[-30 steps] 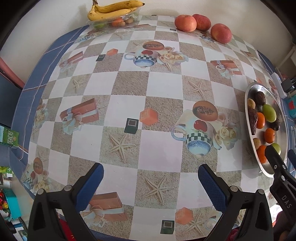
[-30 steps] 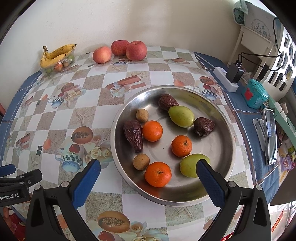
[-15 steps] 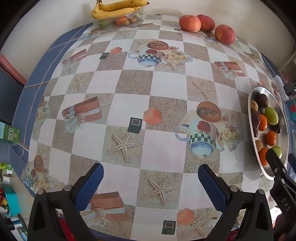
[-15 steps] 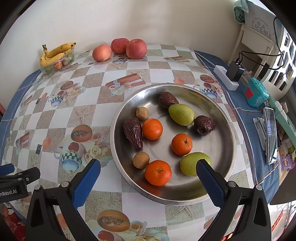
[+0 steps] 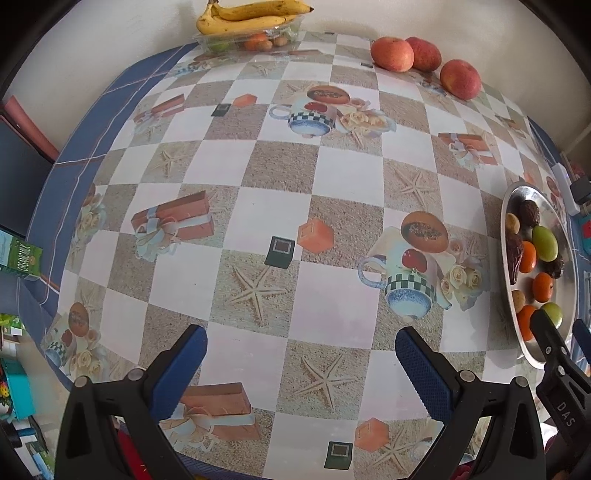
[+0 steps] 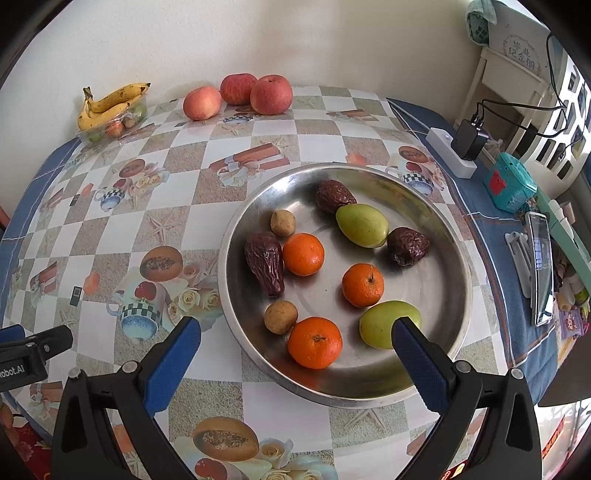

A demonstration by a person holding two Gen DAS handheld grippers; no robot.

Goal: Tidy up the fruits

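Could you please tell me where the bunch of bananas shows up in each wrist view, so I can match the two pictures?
Left wrist view: the bananas lie at the top edge, just left of centre, on a clear tray by the wall.
Right wrist view: the bananas sit upper left, on the same tray.
Shared landmark: the three apples, to the right of the bananas in both views.

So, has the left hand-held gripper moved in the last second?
Yes. In the left wrist view the apples and metal tray sit lower and further left than before, so the left hand-held gripper turned slightly right and tilted up.
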